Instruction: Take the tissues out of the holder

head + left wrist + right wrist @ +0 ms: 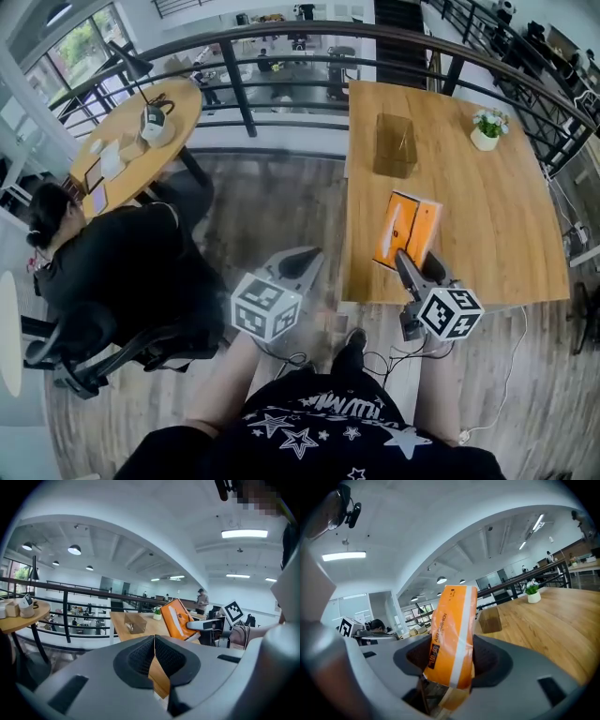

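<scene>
The right gripper (450, 656) clamps the orange tissue pack (452, 634) by its near end, apparently to carry it clear of the holder (395, 143) standing well beyond on the desk (487, 225), while the left gripper (154, 653) hangs alongside, jaws together and empty.

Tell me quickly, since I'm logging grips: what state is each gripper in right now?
Left gripper: closed, nothing between its jaws.
Right gripper: closed on the orange tissue pack.

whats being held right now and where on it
The right gripper clamps the orange tissue pack at its near end; the left gripper is shut and empty.
</scene>
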